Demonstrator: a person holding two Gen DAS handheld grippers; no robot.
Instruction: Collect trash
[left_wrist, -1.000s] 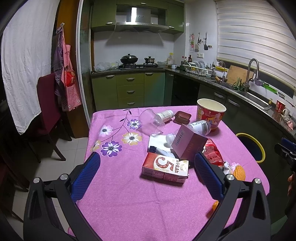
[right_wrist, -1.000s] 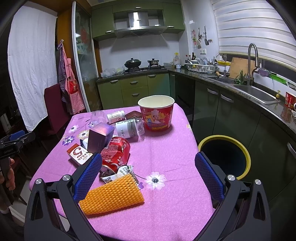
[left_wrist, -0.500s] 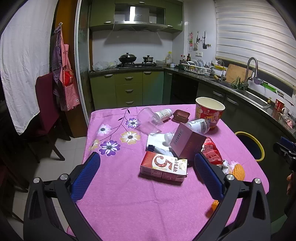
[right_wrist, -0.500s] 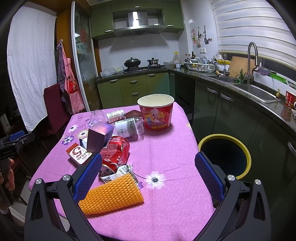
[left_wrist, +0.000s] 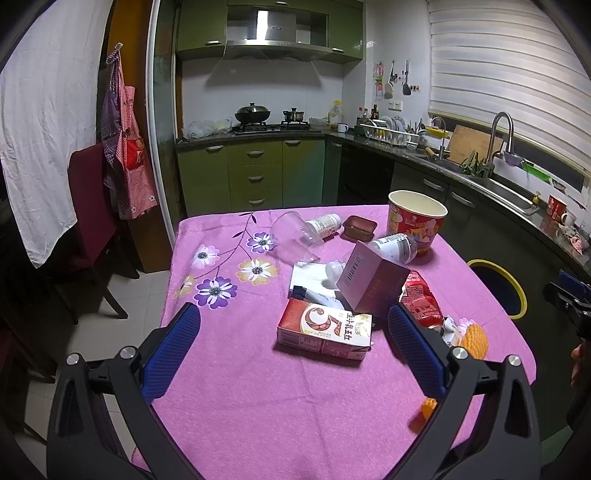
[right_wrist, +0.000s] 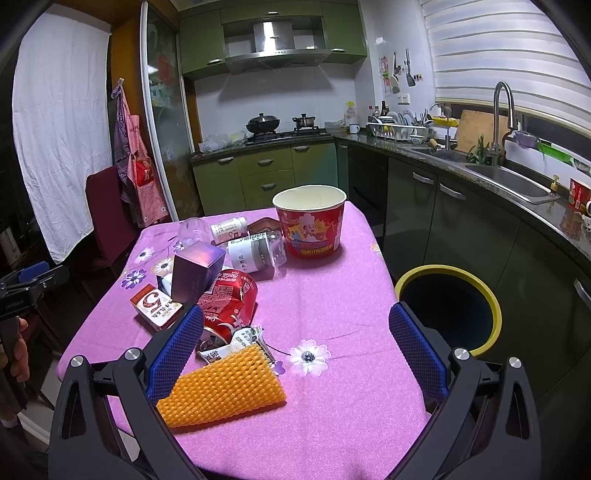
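Big "5" on milk carton (left_wrist: 325, 329); other print unreadable.

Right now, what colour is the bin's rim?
Yellow, around a dark inside; the bin shows best in the right wrist view.

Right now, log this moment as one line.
phase: approach | left tool: open, empty | right tool: open, empty | trash: on table | bin: beside table

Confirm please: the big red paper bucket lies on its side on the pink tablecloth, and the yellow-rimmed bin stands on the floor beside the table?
Not quite. The big red paper bucket stands upright, open mouth up, on the pink tablecloth. The yellow-rimmed bin does stand on the floor beside the table. The right wrist view shows both.
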